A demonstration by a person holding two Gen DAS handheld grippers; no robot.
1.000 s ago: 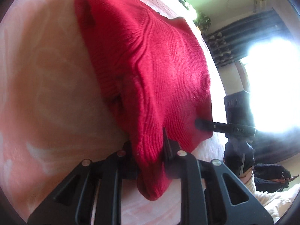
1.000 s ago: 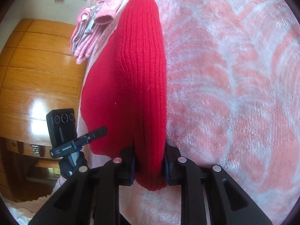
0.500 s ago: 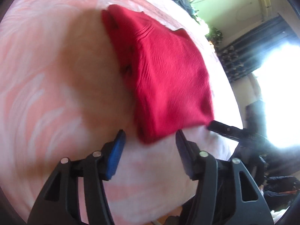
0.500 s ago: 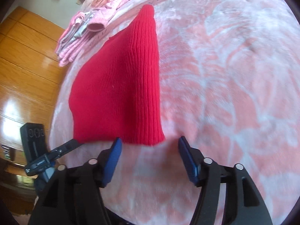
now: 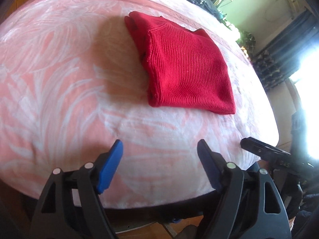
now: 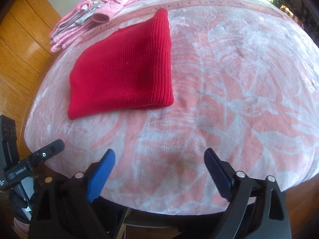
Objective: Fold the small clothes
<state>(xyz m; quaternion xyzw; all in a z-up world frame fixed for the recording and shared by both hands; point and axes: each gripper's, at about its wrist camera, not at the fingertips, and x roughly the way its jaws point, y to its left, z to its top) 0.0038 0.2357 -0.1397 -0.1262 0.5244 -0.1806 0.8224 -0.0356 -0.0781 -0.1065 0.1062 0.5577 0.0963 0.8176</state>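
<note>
While both claws hang spread and empty near the blanket's [image 6: 239, 79] edge, the folded red knit [image 5: 185, 67] lies flat ahead: forward-right of the left claw [image 5: 159, 155], forward-left of the right claw [image 6: 159, 163], about equally far from each.

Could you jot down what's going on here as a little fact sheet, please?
surface: pink leaf-patterned blanket
item: red knit garment, folded into a flat rectangle, lying on the blanket
other clothes: pink pile at the blanket's far edge
left gripper: open, empty, short of the garment
right gripper: open, empty, short of the garment
</note>
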